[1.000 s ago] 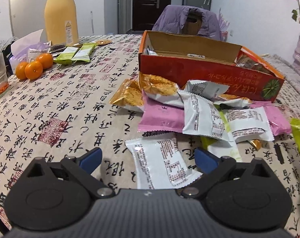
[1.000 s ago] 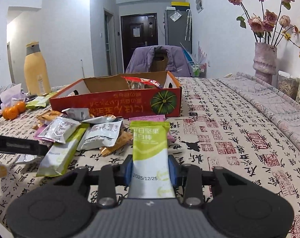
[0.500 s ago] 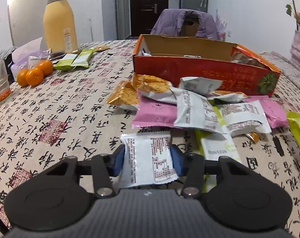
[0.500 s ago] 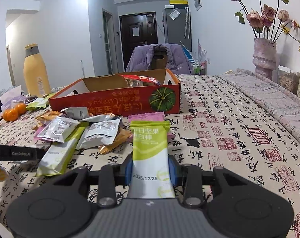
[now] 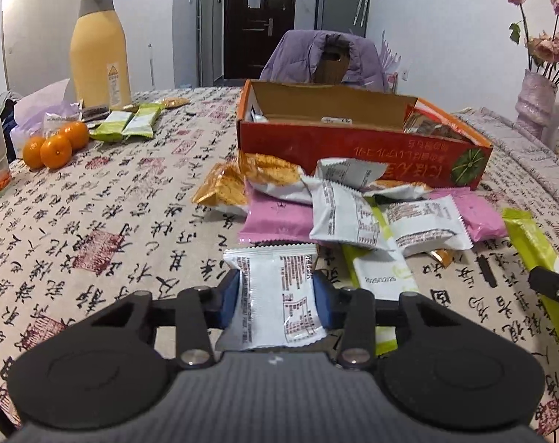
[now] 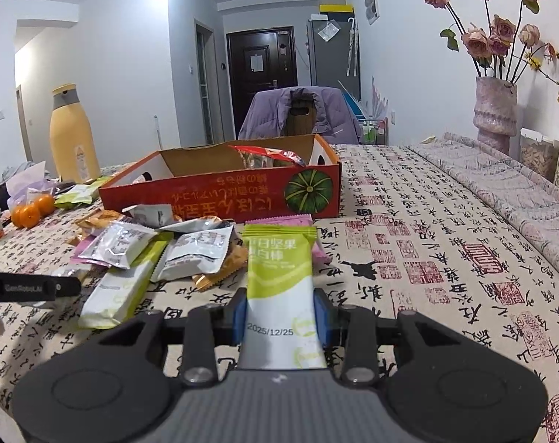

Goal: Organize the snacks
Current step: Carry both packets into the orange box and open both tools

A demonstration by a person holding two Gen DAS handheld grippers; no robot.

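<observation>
Holding one snack each, both claws are squeezed shut. The left claw pinches a white snack packet by its two long sides, so the flat packet sticks out forward and will not slip. The right claw pinches a green snack bar the same way, near its bottom end, so most of the bar points ahead at 12 o'clock.

Both snacks seem lifted a little above the bench, which has a cloth with black writing on it. I think they are held up like this so they can be carried over the wall of the red box.

From the right claw, the red box sits at 11 o'clock, open on top, with a shiny bag already inside. From the left claw, it sits at 1 o'clock. A pile of loose snacks lies just in front of the box, touching each other, so lots of tidying is left.

Far off at 10 o'clock from the left claw are some oranges and a tall yellow bottle. They are well apart from the pile
</observation>
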